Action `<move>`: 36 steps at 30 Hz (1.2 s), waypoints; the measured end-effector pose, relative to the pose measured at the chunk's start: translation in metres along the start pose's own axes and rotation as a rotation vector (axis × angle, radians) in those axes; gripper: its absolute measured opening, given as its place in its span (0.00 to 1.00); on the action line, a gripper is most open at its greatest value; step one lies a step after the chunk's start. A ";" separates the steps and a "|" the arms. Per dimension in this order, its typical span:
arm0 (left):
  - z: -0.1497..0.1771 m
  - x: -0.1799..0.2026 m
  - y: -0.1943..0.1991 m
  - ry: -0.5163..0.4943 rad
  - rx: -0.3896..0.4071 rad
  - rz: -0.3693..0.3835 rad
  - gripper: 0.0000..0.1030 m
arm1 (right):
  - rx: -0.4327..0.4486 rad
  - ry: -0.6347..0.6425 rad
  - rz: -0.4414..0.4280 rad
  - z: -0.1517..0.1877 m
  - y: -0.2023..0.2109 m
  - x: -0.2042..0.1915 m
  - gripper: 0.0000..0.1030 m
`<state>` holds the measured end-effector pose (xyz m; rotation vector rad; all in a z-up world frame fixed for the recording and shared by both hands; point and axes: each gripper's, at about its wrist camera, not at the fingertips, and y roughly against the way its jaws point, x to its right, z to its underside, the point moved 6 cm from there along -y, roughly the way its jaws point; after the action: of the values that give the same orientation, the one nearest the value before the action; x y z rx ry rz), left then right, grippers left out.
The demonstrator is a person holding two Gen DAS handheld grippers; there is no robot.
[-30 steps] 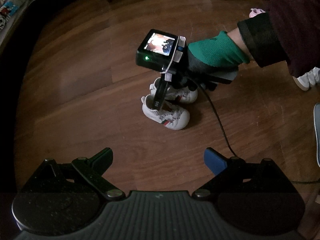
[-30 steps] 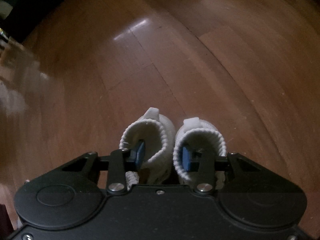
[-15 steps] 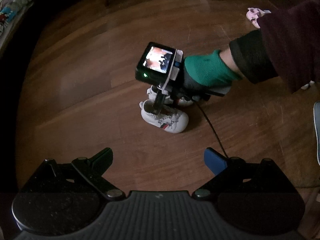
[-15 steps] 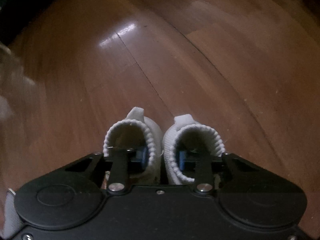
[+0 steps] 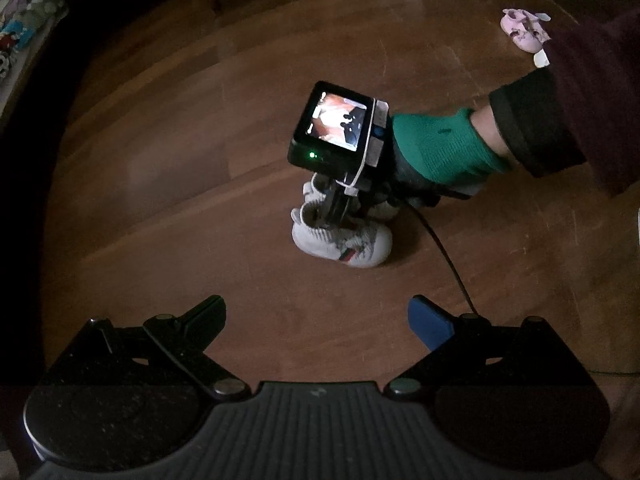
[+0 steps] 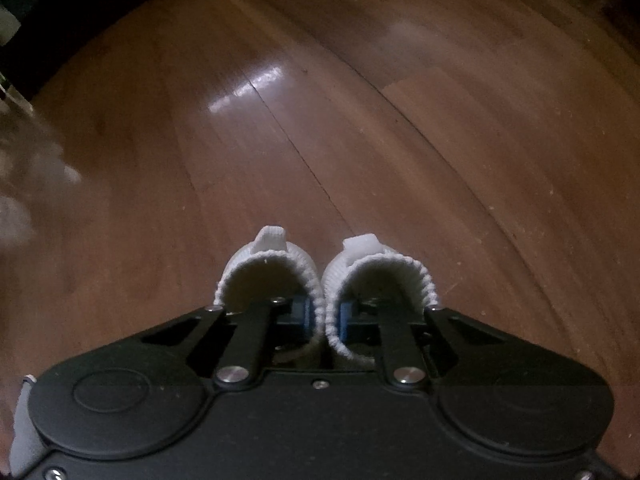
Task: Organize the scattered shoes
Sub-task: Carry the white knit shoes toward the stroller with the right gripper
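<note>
Shoes, white pair [image 6: 324,276], small, knit-collared, with heel tabs; near one striped red and green on its side. Standing side by side, touching, on wood floor [image 6: 360,100]. Right gripper [image 6: 323,316] has just been closing, one finger inside each collar, pinching both inner walls together, apparently to carry both at once. Left gripper [image 5: 316,320] gapes empty at six o'clock. Pink shoe [image 5: 522,34] lies at two o'clock.
</note>
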<state>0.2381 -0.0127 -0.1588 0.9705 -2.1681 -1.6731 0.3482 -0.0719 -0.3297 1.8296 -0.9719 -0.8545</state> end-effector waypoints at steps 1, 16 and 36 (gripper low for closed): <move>-0.001 0.001 -0.001 -0.003 0.000 0.000 0.95 | 0.003 -0.002 -0.002 0.000 0.003 0.000 0.10; -0.040 0.033 -0.011 -0.104 -0.001 -0.028 0.95 | 0.087 -0.074 -0.012 0.027 0.063 0.043 0.08; -0.123 0.111 -0.020 -0.299 0.054 -0.046 0.95 | 0.266 -0.413 0.210 0.136 0.281 0.296 0.07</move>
<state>0.2301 -0.1789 -0.1611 0.8335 -2.4046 -1.8954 0.2922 -0.4700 -0.1762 1.7583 -1.5743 -1.0314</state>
